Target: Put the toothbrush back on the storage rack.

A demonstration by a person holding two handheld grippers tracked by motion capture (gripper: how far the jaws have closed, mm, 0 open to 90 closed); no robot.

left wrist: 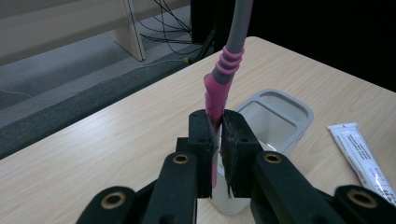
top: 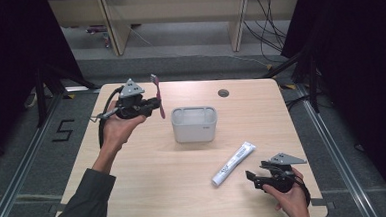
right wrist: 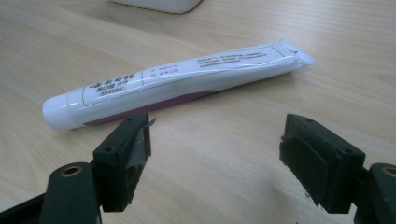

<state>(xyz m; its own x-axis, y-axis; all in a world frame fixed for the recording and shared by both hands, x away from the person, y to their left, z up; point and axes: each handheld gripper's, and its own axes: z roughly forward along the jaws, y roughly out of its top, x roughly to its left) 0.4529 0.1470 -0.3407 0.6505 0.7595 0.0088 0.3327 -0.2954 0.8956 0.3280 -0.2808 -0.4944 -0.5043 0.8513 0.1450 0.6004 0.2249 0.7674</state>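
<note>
High view: holder [top: 194,123] between toothbrush [top: 158,96] and toothpaste [top: 233,163].

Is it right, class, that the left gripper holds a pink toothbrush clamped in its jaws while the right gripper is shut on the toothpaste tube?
Not quite. The left gripper does clamp the pink toothbrush, but the right gripper is open; its jaws stand apart, short of the toothpaste tube lying on the table. The right gripper view shows it.

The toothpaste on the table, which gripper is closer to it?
Right. The right gripper sits open just short of the toothpaste; the left gripper is far across the table, holding the toothbrush.
</note>
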